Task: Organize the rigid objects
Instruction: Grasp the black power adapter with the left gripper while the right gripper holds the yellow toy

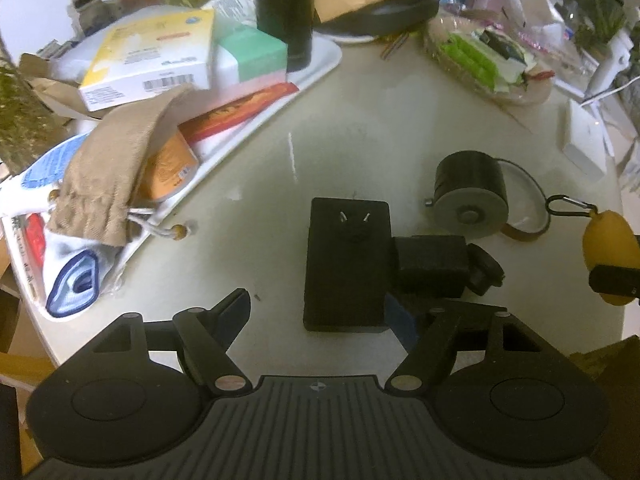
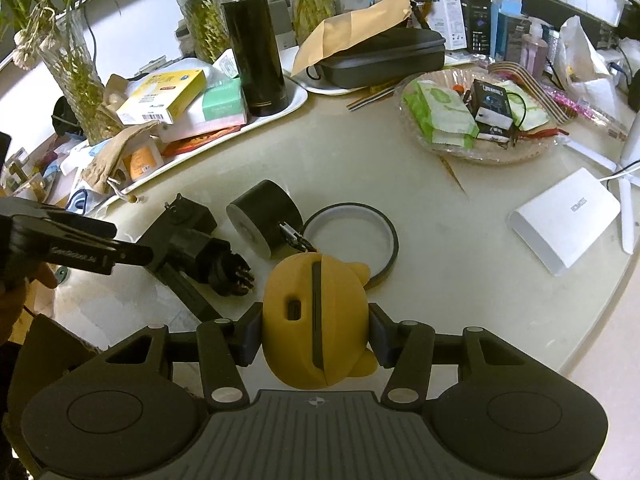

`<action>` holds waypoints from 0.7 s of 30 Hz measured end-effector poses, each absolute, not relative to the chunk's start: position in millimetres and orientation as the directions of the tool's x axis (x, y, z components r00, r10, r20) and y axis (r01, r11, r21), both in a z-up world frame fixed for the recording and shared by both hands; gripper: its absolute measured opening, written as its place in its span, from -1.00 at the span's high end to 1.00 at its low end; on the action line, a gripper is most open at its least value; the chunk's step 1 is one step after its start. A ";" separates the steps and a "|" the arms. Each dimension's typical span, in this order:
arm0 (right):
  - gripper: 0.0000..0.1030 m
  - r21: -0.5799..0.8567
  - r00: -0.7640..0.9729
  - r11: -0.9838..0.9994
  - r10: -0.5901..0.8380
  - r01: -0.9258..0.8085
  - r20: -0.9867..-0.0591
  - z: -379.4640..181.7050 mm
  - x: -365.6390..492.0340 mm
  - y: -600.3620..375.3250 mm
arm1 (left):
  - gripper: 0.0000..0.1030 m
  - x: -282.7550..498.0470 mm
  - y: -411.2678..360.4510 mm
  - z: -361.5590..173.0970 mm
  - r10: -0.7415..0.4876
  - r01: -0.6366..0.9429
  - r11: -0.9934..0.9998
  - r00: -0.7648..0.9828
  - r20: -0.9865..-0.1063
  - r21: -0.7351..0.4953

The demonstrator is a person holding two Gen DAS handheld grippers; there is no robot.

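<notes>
My right gripper (image 2: 316, 332) is shut on a yellow silicone case (image 2: 316, 320) with a carabiner clip, held just above the table; the case also shows at the right edge of the left wrist view (image 1: 608, 244). My left gripper (image 1: 324, 316) is open, its fingers either side of a black power adapter (image 1: 346, 264) with prongs up, lying on the table; the adapter also shows in the right wrist view (image 2: 188, 236). A black cylinder (image 2: 264, 220) and a tape ring (image 2: 352, 236) lie just beyond the case.
A white tray (image 2: 296, 100) at the back left holds boxes, a beige pouch (image 1: 116, 168) and a black thermos (image 2: 252, 40). A basket (image 2: 480, 152) of packets stands at the back right. A white box (image 2: 564, 220) lies at right. Vases stand behind.
</notes>
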State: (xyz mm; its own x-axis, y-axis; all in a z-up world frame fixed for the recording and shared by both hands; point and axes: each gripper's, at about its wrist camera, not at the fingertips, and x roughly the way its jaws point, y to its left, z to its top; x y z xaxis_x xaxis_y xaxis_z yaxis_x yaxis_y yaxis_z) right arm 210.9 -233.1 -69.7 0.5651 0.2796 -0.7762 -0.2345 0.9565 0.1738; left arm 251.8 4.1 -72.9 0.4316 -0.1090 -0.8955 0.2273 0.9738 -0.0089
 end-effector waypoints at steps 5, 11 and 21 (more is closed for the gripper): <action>-0.09 0.174 0.572 0.958 0.277 -0.229 -0.772 -68.6 211.4 -234.5 | -0.42 262.9 -5.3 -77.1 -0.120 0.262 0.965 0.378 -0.918 -0.018; -0.09 0.182 0.572 0.956 0.285 -0.232 -0.769 -68.2 210.1 -234.5 | -0.41 273.9 -10.5 -92.4 -0.094 0.265 0.964 0.319 -0.943 -0.007; -0.09 0.184 0.564 0.951 0.297 -0.251 -0.771 -68.5 211.2 -230.8 | -0.04 277.0 -13.7 -94.7 -0.107 0.265 0.964 0.319 -0.942 -0.020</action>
